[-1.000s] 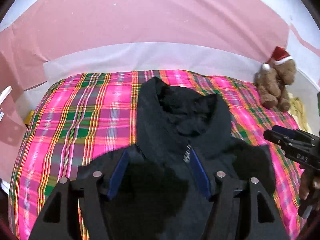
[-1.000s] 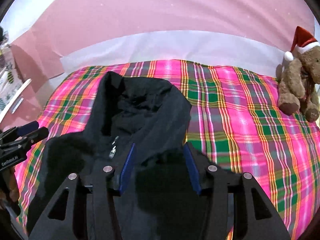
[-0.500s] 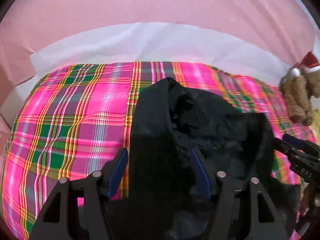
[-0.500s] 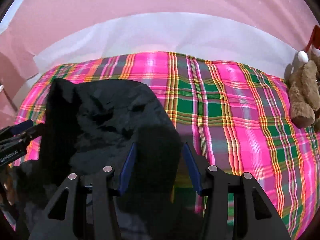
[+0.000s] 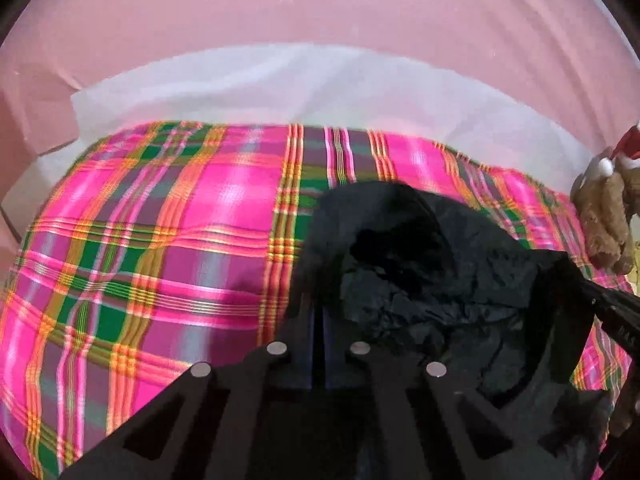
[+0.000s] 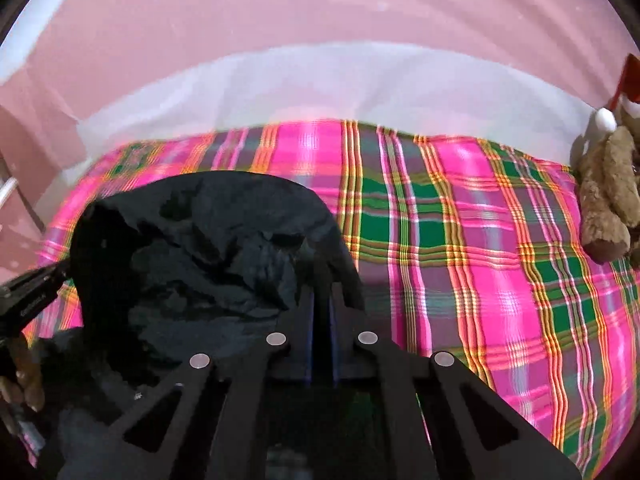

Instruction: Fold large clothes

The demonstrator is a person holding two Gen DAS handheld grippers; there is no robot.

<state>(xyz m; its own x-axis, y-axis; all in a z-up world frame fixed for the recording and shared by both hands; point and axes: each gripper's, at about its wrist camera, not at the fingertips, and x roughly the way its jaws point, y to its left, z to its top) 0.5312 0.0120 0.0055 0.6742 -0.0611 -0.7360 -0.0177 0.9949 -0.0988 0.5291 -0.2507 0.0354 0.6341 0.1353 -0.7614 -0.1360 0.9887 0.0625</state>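
A black jacket lies bunched on the plaid bed cover, hood end raised. My left gripper has its jaws closing together on the jacket's left edge, with fabric pinched at the fingertips. In the right wrist view the jacket fills the left side. My right gripper is closing the same way on its right edge. The left gripper's black body pokes in from the left there, with a hand below it. The fingertips of both grippers are partly hidden by dark cloth.
A brown teddy bear in a red hat sits at the bed's right edge. White bedding runs along the far side under a pink wall. Bare plaid cover stretches to the right of the jacket.
Both grippers moved forward and down over the jacket toward its hood end, then went from open to shut on its edges. The hood fabric has bunched up between them.
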